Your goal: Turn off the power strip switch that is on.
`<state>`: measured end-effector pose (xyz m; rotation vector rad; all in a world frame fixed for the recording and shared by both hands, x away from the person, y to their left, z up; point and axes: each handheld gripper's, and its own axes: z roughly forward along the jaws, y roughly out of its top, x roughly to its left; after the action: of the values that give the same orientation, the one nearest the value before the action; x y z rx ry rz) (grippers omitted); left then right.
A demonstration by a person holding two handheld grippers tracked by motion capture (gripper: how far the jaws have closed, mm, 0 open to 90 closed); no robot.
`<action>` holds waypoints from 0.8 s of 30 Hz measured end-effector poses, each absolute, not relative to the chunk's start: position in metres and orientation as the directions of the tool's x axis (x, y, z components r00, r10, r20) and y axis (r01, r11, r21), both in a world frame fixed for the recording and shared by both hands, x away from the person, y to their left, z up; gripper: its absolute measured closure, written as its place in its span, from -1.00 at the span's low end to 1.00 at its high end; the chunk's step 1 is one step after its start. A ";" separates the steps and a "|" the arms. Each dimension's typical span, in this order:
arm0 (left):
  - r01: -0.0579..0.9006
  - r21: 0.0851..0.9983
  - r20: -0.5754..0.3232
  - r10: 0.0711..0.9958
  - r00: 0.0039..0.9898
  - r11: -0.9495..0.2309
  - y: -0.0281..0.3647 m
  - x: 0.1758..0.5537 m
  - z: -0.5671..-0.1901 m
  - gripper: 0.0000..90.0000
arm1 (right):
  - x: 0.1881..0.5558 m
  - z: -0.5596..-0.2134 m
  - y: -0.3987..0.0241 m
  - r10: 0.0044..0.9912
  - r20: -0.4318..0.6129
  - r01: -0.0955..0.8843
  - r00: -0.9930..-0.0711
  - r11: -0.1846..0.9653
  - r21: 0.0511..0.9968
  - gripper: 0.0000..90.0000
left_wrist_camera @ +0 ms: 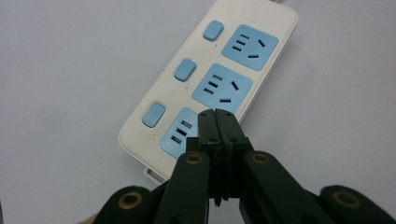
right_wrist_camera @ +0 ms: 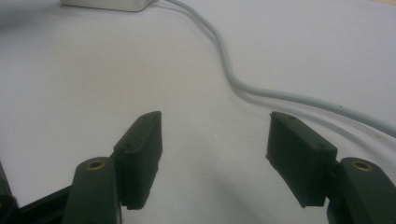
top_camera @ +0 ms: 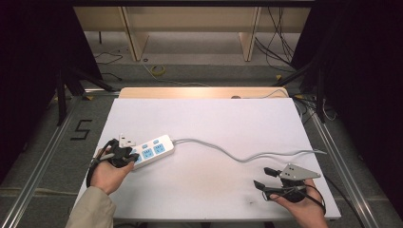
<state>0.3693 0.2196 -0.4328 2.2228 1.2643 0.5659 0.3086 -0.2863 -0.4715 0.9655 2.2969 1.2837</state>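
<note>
Nearest the lens in the left gripper view we see the left gripper (left_wrist_camera: 217, 116), its two black jaws pressed flat together with nothing between them. Their tips hang over the nearest of three blue sockets on the power strip (left_wrist_camera: 205, 84), at the near end of its cream body; whether they touch the socket face we cannot tell. Beside each socket sits a blue switch (left_wrist_camera: 154, 115), three in a row along one long edge.

From the high view we locate the power strip (top_camera: 151, 150) on the left part of the white desk (top_camera: 204, 123), lying slantwise. We see the left gripper (top_camera: 124, 154) at the strip's near-left end, carried by the left hand (top_camera: 108, 175), with a beige sleeve (top_camera: 90, 211) behind it. A grey cable (top_camera: 237, 154) leaves the strip's far end and winds rightward across the desk.

We find the right gripper (top_camera: 263, 178) well apart from the strip, near the desk's front-right edge, held by the right hand (top_camera: 302, 204). Its jaws stand wide and empty, as the right gripper view confirms, with bare desk between them and the cable (right_wrist_camera: 261, 91) curving past beyond.
</note>
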 end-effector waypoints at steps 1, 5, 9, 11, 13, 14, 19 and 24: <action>0.659 0.615 0.101 0.872 0.479 -0.433 0.220 0.370 -0.433 1.00 | 0.309 -0.472 -0.287 0.700 0.032 0.395 -0.714 0.364 0.843 -0.19; 0.663 0.611 0.100 0.873 0.477 -0.432 0.221 0.372 -0.433 1.00 | 0.309 -0.472 -0.286 0.700 0.031 0.396 -0.713 0.366 0.843 -0.19; 0.667 0.608 0.098 0.875 0.474 -0.430 0.221 0.373 -0.433 1.00 | 0.309 -0.472 -0.287 0.701 0.032 0.396 -0.712 0.364 0.843 -0.19; 0.668 0.608 0.099 0.876 0.473 -0.429 0.221 0.374 -0.433 1.00 | 0.309 -0.472 -0.287 0.702 0.032 0.397 -0.712 0.364 0.843 -0.19; 0.669 0.606 0.100 0.875 0.474 -0.431 0.221 0.374 -0.432 1.00 | 0.309 -0.472 -0.286 0.702 0.032 0.397 -0.712 0.364 0.843 -0.18; 0.669 0.606 0.100 0.875 0.474 -0.431 0.221 0.374 -0.432 1.00 | 0.309 -0.472 -0.286 0.702 0.032 0.397 -0.712 0.364 0.843 -0.18; 0.672 0.604 0.099 0.877 0.470 -0.428 0.222 0.376 -0.432 1.00 | 0.309 -0.472 -0.287 0.702 0.032 0.396 -0.711 0.364 0.843 -0.18; 0.676 0.600 0.097 0.878 0.469 -0.427 0.223 0.378 -0.432 1.00 | 0.309 -0.472 -0.287 0.702 0.030 0.396 -0.711 0.364 0.843 -0.18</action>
<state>0.3779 0.2229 -0.4316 2.2343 1.2909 0.5528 0.3085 -0.2866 -0.4716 0.9651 2.2959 1.2780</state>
